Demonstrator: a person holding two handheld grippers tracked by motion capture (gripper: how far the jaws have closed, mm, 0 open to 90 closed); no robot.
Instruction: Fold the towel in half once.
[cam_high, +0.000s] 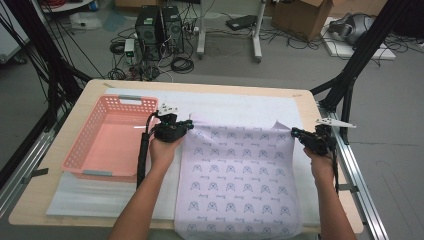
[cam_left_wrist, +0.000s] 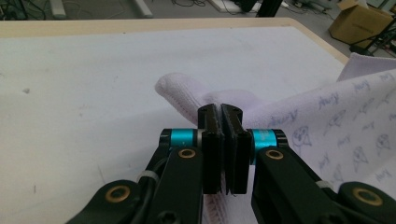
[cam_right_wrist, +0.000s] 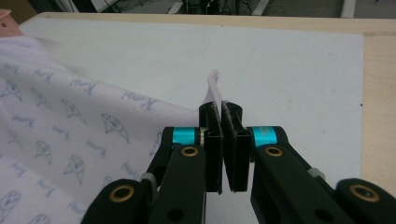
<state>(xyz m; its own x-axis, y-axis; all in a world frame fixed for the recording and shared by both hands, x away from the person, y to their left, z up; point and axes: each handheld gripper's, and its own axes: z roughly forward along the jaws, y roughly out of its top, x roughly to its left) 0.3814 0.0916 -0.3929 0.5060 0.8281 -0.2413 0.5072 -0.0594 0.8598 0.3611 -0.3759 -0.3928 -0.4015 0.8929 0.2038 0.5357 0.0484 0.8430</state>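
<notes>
High view: we pinch the soft, light cloth (cam_high: 239, 175) by its far corners, left gripper (cam_high: 189, 123) and right gripper (cam_high: 295, 132) both clamped on it.

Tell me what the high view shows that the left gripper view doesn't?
High view: the pink basket beside the cloth, both of the person's forearms, the right gripper pinching the cloth's far right corner, and the floor with computers and cables beyond the table.

Left gripper view: a close look at the left gripper, its jaws shut on a bunched corner of cloth, and a cardboard box on the floor.

Both: the white patterned cloth with blue drawings, the white sheet under it, and the wooden table.
</notes>
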